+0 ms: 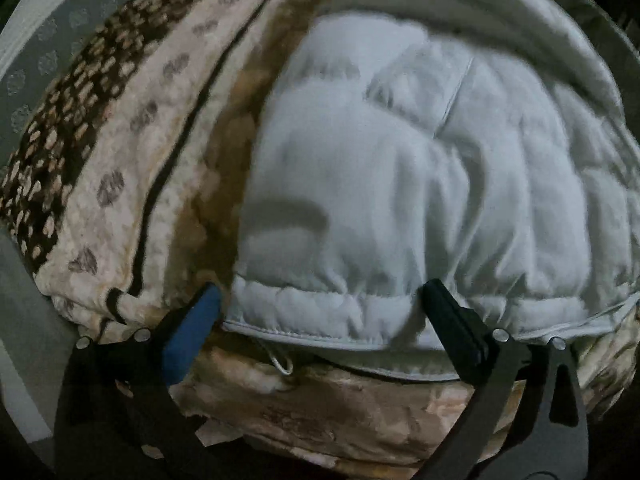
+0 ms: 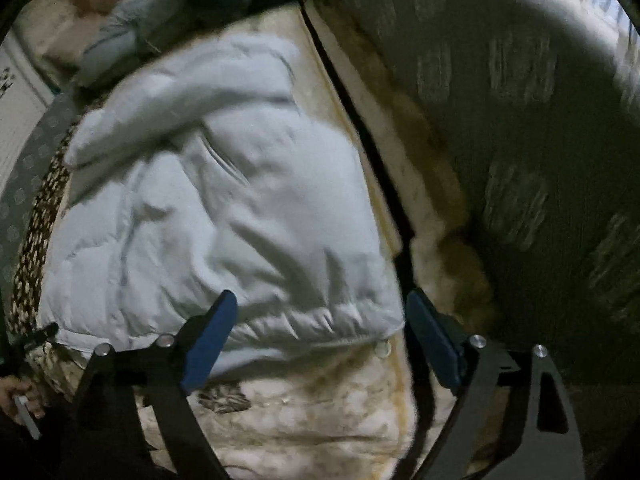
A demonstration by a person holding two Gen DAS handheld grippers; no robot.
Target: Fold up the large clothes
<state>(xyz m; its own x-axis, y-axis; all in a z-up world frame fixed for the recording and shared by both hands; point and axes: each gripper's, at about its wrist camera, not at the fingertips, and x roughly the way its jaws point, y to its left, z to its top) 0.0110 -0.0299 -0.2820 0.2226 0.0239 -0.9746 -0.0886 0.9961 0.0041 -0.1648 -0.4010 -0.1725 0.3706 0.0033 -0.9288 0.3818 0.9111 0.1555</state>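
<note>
A pale grey-blue padded jacket (image 1: 400,184) lies on a cream and brown patterned blanket (image 1: 132,184) spread over a bed, its hem towards the near edge. Left tongs (image 1: 320,304) gape wide, straddling the hem; right tongs (image 2: 320,312) likewise, around the hem's right corner. Neither grips anything.

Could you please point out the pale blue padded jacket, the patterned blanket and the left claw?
Pale blue padded jacket (image 1: 400,184): left wrist view, quilted body.
Patterned blanket (image 1: 120,184): left wrist view, spotted cream band.
Left claw (image 1: 320,300): left wrist view, between fingertips.
</note>
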